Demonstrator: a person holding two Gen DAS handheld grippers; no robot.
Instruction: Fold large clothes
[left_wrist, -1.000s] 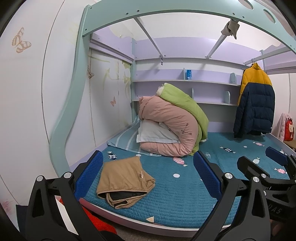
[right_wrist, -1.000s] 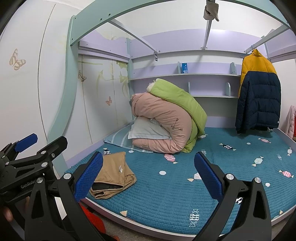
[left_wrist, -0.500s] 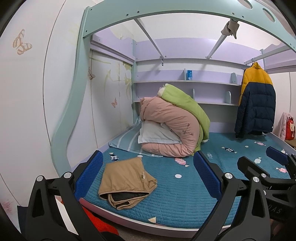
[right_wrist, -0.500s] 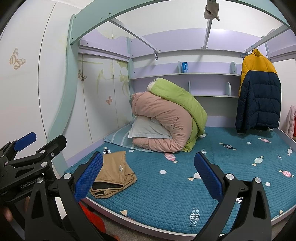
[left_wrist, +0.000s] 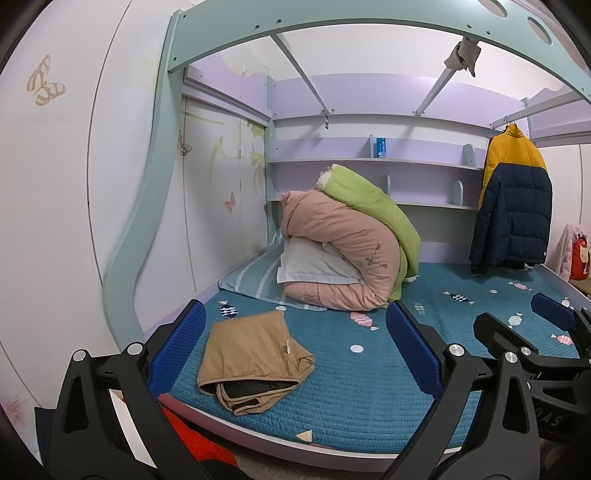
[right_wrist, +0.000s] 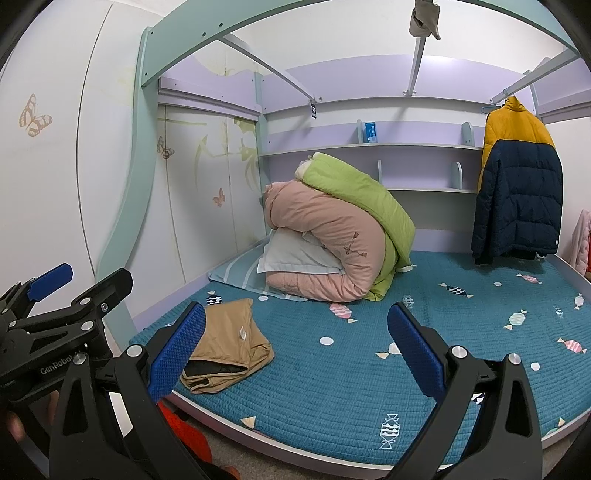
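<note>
**Left wrist view.**
- Left gripper (left_wrist: 293, 349): blue-padded fingers spread wide, nothing between them, held off the near edge of the bed.
- Tan garment (left_wrist: 253, 356): lies on the teal quilted mattress cover (left_wrist: 369, 398) near the front left corner, folded into a compact stack, dark lining showing at its open near edge, a small white tag on top. It appears between the fingers but sits beyond them, untouched.
- Right gripper (left_wrist: 517, 325): seen from the side at the right edge, its jaws apart and empty.
- Rolled pink duvet (left_wrist: 347, 258) with a green quilt (left_wrist: 373, 206) over it, at the head of the bed.
- Yellow-and-navy puffer jacket (left_wrist: 513, 206): hanging from the rail, unfolded.

**Right wrist view.**
- Right gripper (right_wrist: 295, 349): fingers wide apart, empty.
- Left gripper (right_wrist: 79, 278): at the left, jaws parted.
- Tan garment (right_wrist: 229, 347): same folded stack, to the left of centre.

**Progress, judged.** This garment looks finished. Whether the hanging jacket is next cannot be told.
</note>
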